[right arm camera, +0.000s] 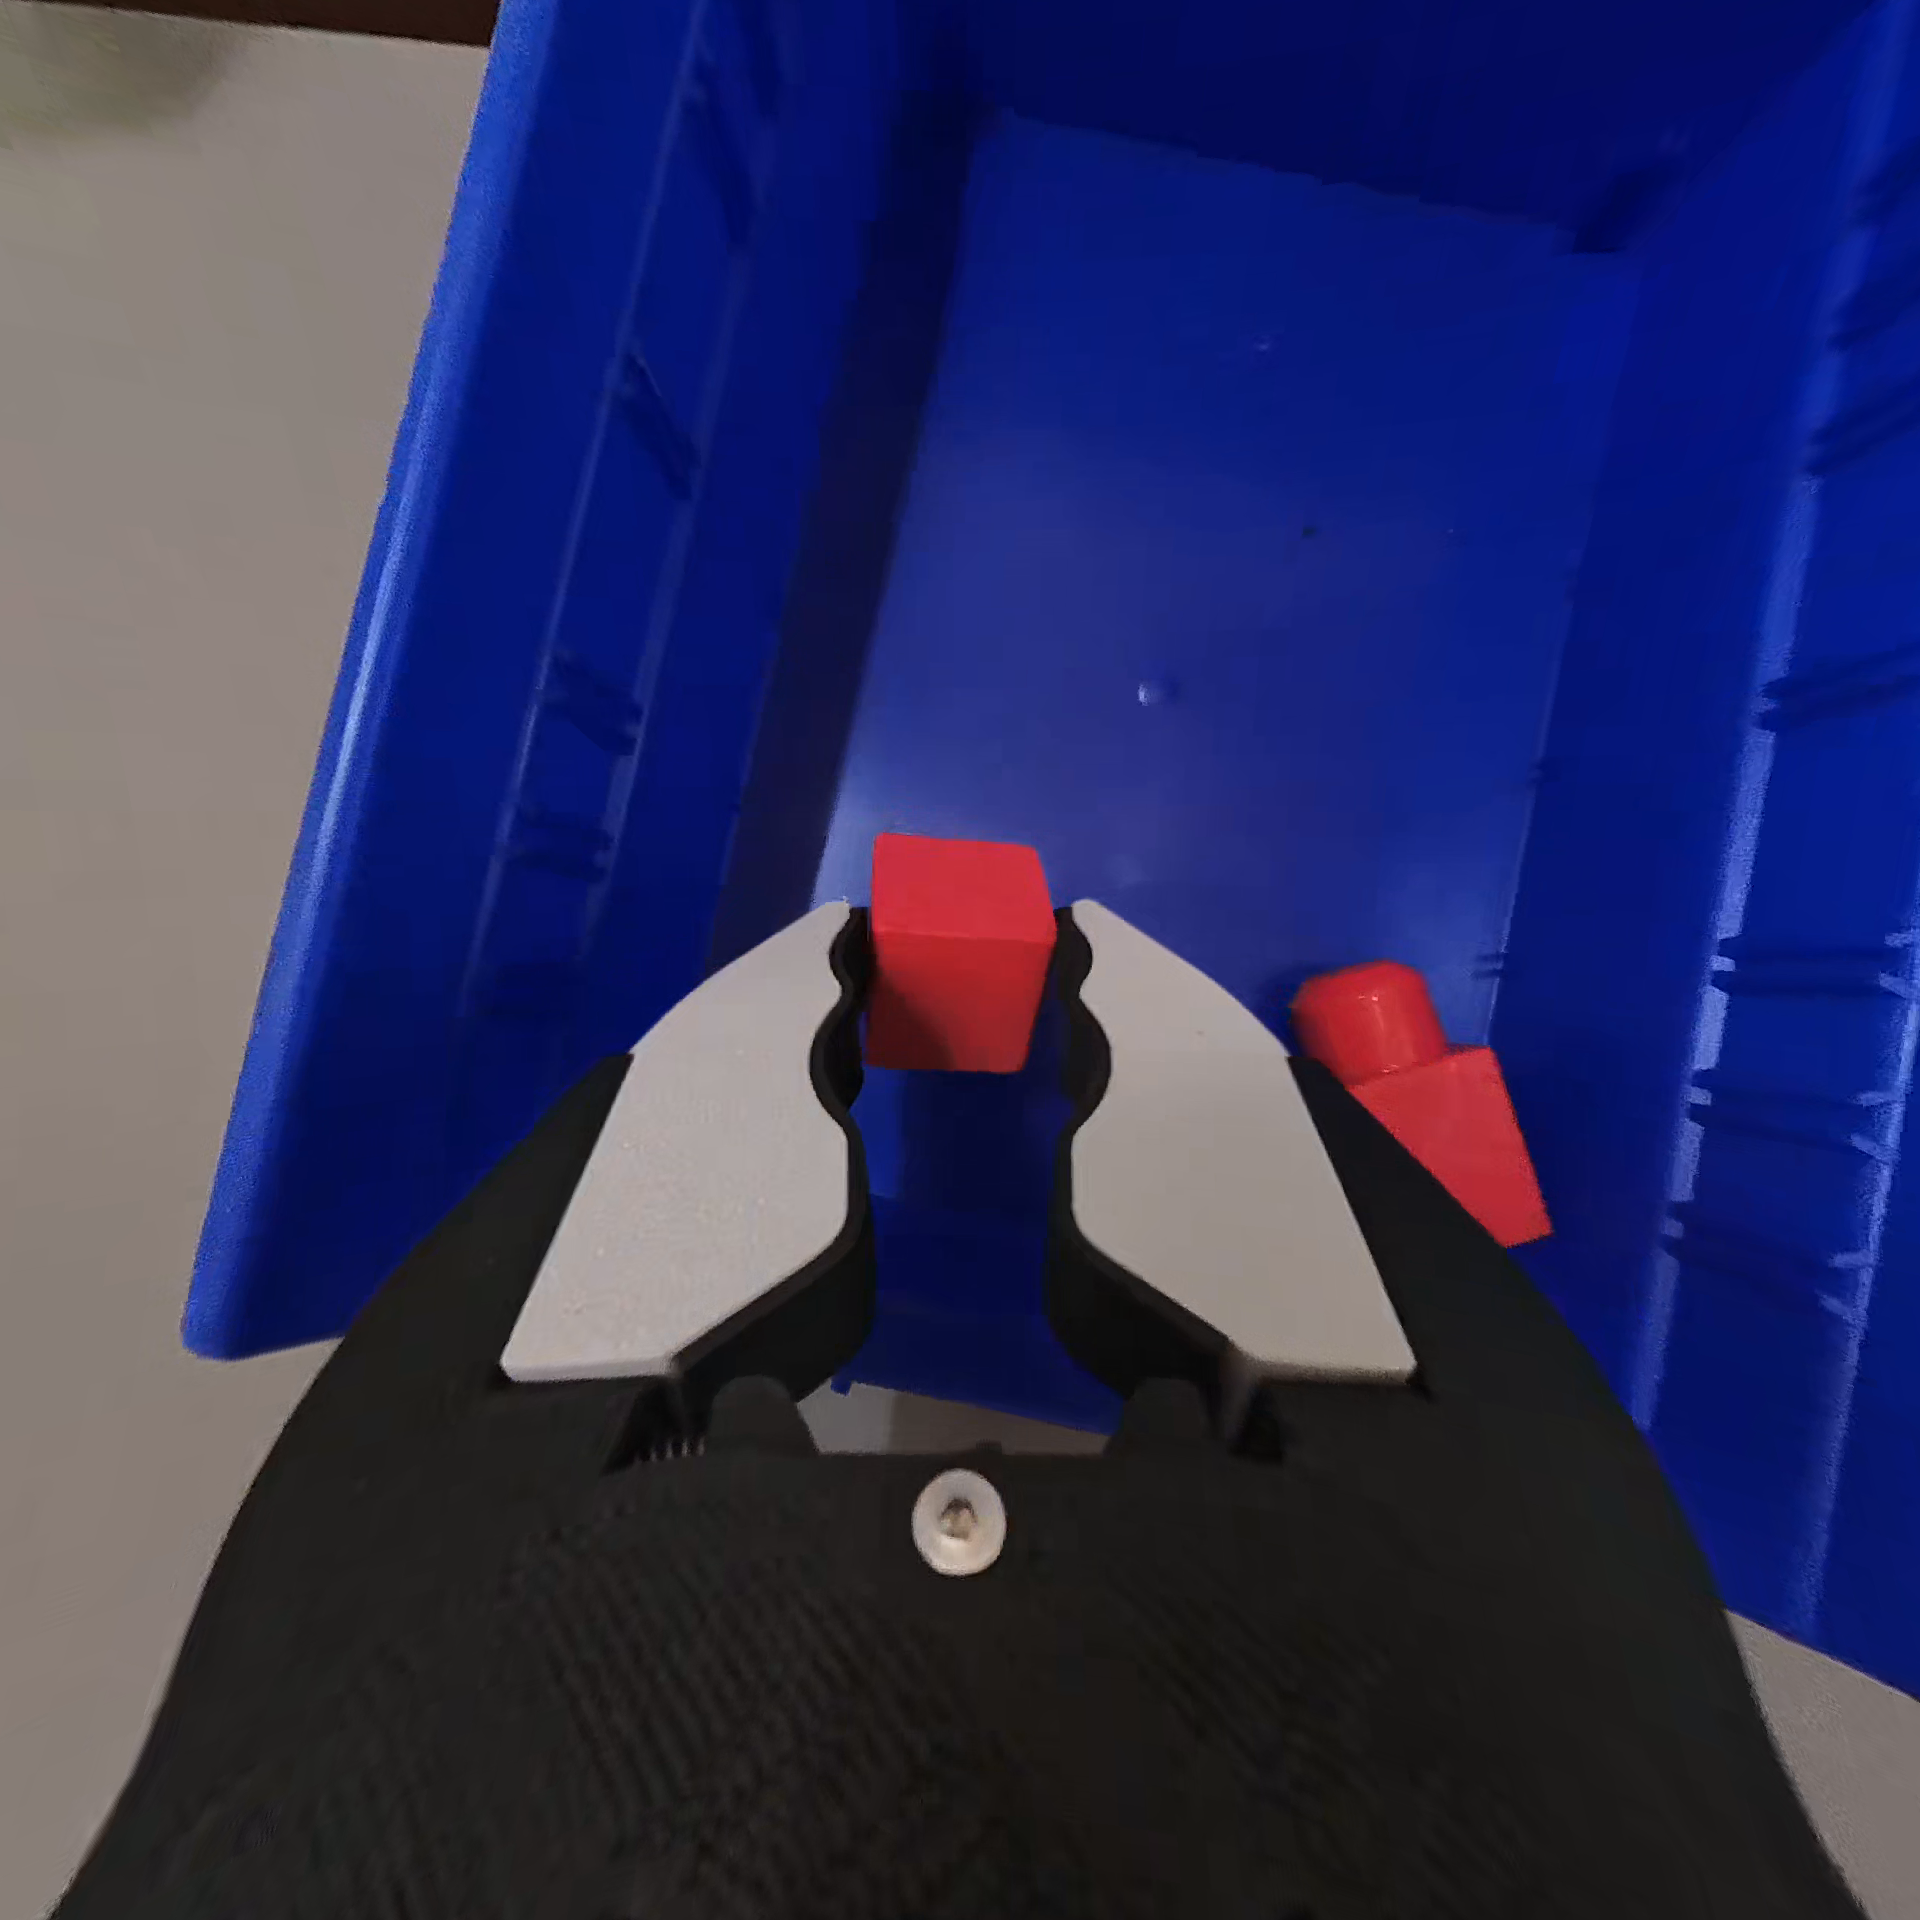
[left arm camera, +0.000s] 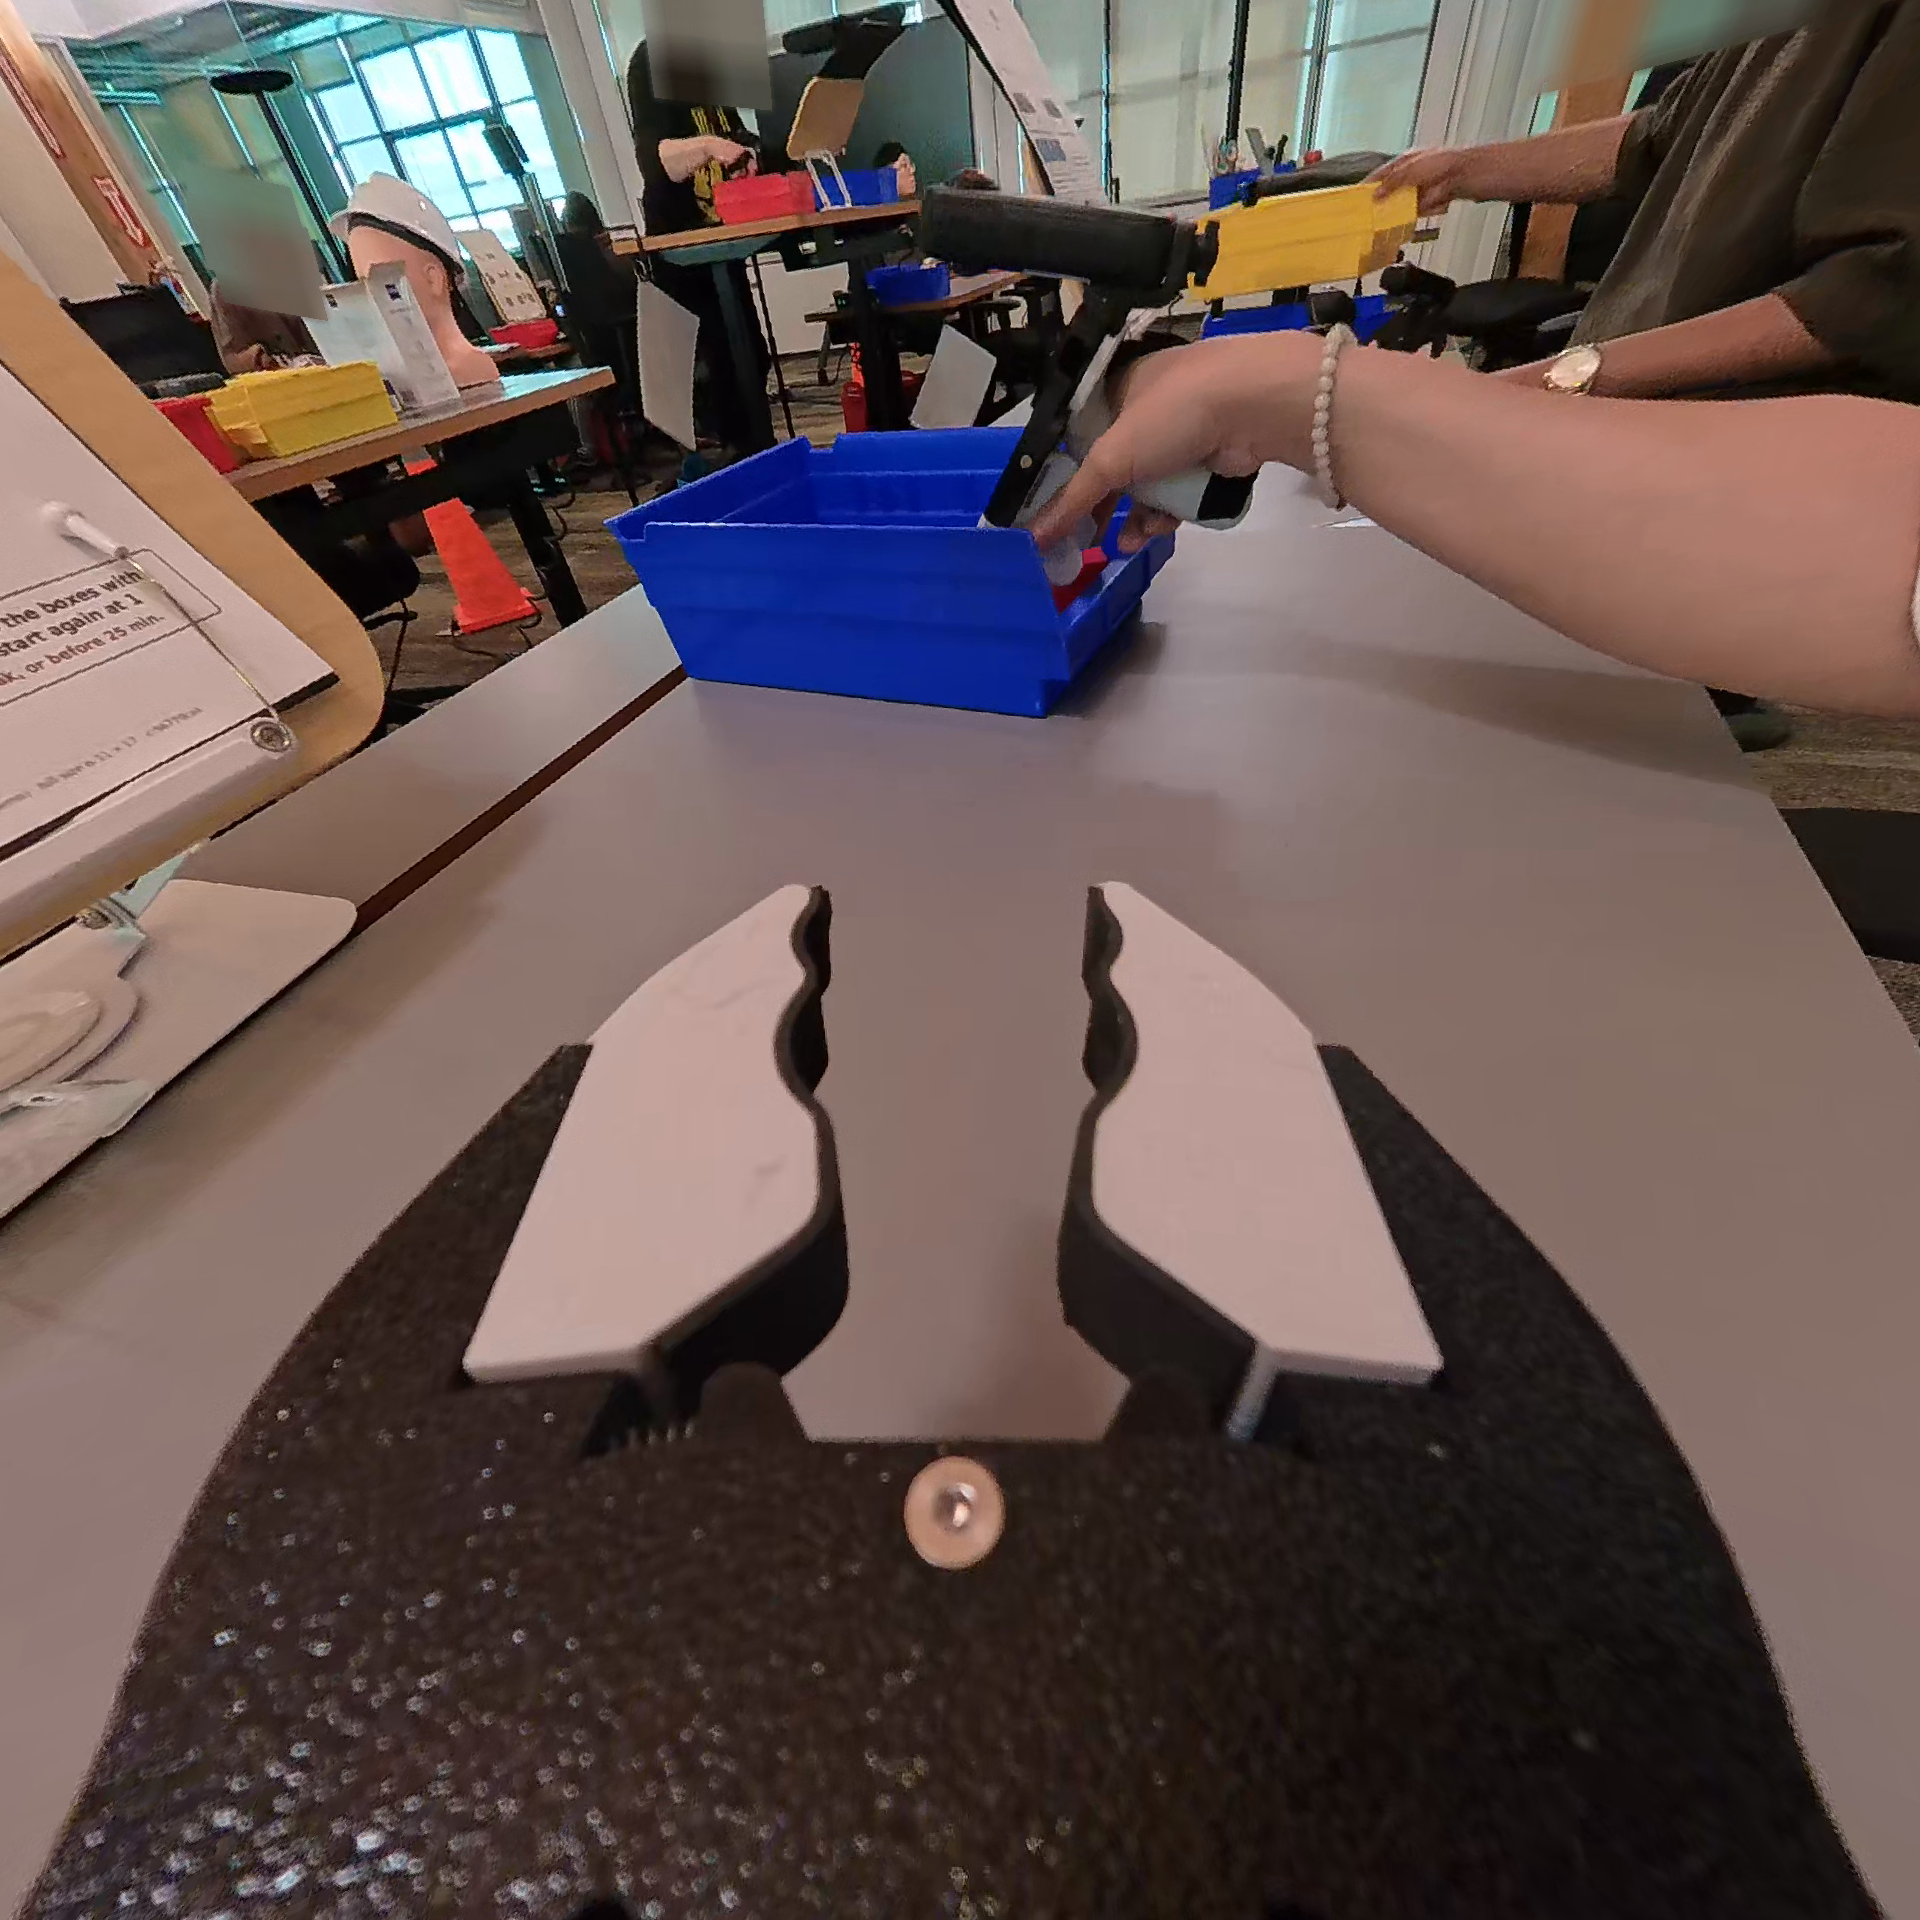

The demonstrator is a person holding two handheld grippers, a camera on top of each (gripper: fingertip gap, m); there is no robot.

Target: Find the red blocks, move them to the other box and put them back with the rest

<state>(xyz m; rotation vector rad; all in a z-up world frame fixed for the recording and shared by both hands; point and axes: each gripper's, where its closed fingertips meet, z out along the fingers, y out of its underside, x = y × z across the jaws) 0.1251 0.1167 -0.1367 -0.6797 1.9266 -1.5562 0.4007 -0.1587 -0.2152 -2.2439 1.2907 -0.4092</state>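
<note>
Grippers in my charge number two. My right gripper [right arm camera: 956, 914] sits over one blue box [right arm camera: 665, 582], both pads pressed against the sides of one red cube [right arm camera: 951, 951], which hangs clear above the box floor. Inside the same box I count two more red pieces, touching each other near the right wall: one red cylinder [right arm camera: 1361, 1023] and one red block [right arm camera: 1455, 1143] just beside it, partly hidden behind my gripper body. Most of the box floor ahead of the cube is bare blue, with ribbed walls to the left and right.

My left gripper [left arm camera: 956, 904] hovers low over one grey table [left arm camera: 1299, 831], jaws spread, with only tabletop between the fingers. From that view the blue box stands well ahead near the table's far left edge, the right gripper reaching into it in a hand [left arm camera: 1174, 436]. Between my left fingertips and the box lies open tabletop. One stand with a sheet [left arm camera: 114, 665] borders the left edge.
</note>
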